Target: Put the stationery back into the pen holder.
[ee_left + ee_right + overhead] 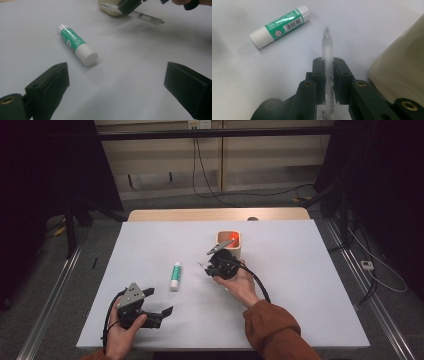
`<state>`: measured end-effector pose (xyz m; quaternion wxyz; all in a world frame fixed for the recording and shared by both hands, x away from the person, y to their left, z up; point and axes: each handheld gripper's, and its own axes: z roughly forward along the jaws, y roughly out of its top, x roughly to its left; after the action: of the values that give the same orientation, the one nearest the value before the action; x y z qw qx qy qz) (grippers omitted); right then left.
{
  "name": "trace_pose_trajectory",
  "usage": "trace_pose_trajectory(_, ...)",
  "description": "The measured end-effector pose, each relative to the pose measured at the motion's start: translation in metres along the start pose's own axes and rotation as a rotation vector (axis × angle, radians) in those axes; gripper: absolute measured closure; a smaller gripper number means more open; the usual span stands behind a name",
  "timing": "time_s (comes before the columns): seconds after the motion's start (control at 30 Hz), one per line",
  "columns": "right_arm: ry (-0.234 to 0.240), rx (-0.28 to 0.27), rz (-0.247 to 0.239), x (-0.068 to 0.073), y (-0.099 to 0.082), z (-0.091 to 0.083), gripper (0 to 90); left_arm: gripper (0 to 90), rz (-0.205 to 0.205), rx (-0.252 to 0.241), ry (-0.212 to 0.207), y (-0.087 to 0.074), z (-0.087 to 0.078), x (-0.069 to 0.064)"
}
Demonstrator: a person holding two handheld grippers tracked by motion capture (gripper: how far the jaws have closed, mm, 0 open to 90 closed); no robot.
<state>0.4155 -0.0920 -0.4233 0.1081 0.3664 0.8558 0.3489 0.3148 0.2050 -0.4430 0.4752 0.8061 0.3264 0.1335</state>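
Here, the right gripper clamps a clear frosted pen between its jaws, just beside the cream cup. The left gripper, jaws spread and holding nothing, rests on the white table near a green-and-white glue stick.

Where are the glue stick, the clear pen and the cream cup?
glue stick (75, 42), left gripper view, green label.
clear pen (327, 50), right gripper view, frosted barrel.
cream cup (240, 251), high view, outer wall.
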Motion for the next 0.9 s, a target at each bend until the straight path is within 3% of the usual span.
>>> trace_pose_trajectory(0.27, 0.015, -0.080, -0.028, 0.002, -0.001, -0.014, 81.1, 6.0, -0.005, -0.002, 0.002, 0.000, 0.001, 0.001)
trace_pose_trajectory(0.6, 0.028, -0.207, -0.021, 0.001, 0.000, -0.031, 81.1, 6.0, -0.004, -0.001, 0.001, 0.000, 0.001, 0.001)
trace_pose_trajectory(0.9, 0.035, -0.290, -0.022, -0.003, 0.002, -0.045, 81.1, 6.1, -0.001, 0.003, -0.001, 0.000, 0.002, 0.001)
